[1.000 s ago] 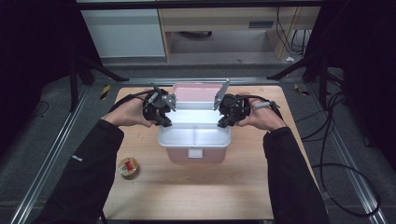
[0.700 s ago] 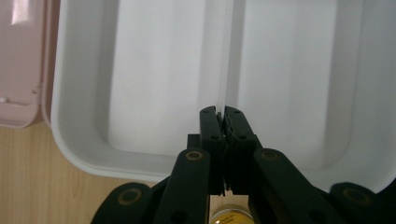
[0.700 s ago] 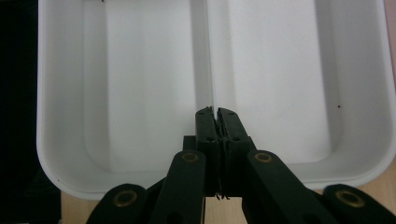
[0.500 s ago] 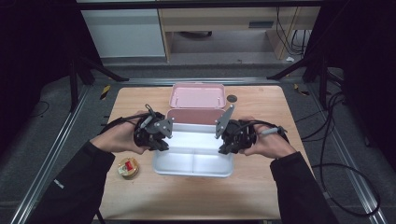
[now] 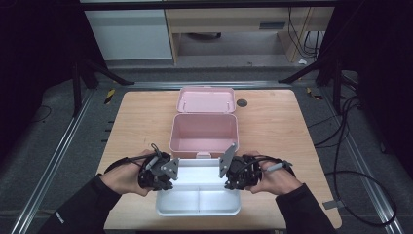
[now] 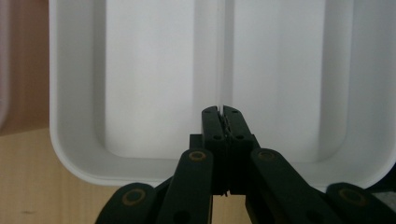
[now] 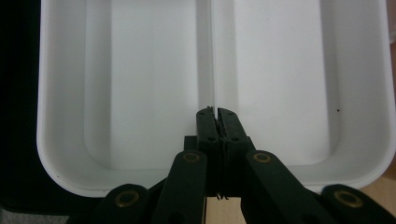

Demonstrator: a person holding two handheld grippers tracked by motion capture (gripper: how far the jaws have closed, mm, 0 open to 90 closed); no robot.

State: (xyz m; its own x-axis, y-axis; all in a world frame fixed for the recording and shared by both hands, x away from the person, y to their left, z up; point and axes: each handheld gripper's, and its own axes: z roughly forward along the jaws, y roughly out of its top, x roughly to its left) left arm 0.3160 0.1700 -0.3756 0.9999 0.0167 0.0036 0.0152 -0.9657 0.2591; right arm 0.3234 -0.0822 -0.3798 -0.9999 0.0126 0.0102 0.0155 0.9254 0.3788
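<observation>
So the person is carrying the white divided tray (image 5: pixel 198 201) away from the open pink box (image 5: pixel 203 132) and toward the near edge of the desk (image 5: pixel 272 122). The left claw (image 5: pixel 164 176) is clenched on the tray's divider at its left end, and the right claw (image 5: pixel 231 176) is clenched on the same divider at the other end, jaws pinched tight around that thin wall in both gripper views. The tray is sitting low over the front of the desk, just in front of the box. Next move is probably lowering it flat and level, then letting go with both claws together so it isn't tipping.
</observation>
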